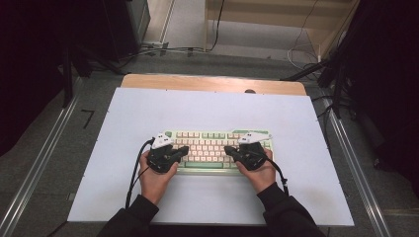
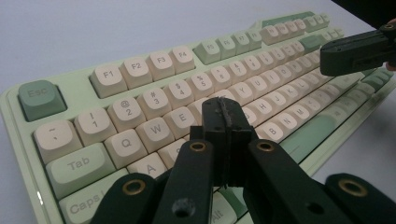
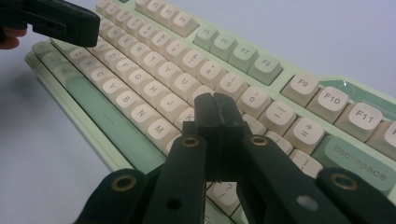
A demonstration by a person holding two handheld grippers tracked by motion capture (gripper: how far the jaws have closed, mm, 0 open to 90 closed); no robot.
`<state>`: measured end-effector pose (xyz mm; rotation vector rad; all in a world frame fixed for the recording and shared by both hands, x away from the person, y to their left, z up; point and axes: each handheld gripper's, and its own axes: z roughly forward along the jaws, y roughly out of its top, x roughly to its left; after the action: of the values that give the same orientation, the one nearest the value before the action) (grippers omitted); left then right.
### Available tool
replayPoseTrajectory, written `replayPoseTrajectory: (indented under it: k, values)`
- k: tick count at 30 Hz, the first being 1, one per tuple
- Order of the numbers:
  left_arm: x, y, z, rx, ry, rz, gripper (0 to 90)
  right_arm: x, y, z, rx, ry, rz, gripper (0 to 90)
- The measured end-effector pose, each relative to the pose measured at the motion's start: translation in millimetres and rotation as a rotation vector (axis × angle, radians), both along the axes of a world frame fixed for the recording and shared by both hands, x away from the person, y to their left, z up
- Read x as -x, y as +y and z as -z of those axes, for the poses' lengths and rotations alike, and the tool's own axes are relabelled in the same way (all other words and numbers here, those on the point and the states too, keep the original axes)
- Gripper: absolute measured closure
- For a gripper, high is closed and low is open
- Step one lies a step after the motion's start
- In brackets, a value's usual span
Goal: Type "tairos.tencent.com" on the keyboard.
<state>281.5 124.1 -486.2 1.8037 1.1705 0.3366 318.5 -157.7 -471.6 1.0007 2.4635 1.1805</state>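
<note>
Currently the keyboard is centred on the white surface, both the left gripper and right gripper are held closed above its keys, and neighbouring keys may be pressed, since the closed tips are broad.

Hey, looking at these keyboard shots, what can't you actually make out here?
- Whether the shut left gripper tip touches a key of the pale green keyboard with cream keycaps: left gripper view, its own jaws hide it.
- Same for the shut right gripper: right gripper view.
- Key legends: high view, too small.
- Small dark spot at the wooden table's far edge: high view, too small.
</note>
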Motion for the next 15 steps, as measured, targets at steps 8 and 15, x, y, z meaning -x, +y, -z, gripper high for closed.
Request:
replayPoseTrajectory:
  k: [8, 15]
  values:
    - [-4.1, -4.5, -0.3, -0.001, -0.002, -0.001, 90.0, 0.3, 0.7, 0.1, 0.0, 0.002, -0.002, 88.3]
    - [-12.0, -12.3, -0.1, -0.002, -0.002, -0.004, 90.0, 0.3, 0.8, -0.1, -0.001, 0.003, -0.001, 88.3]
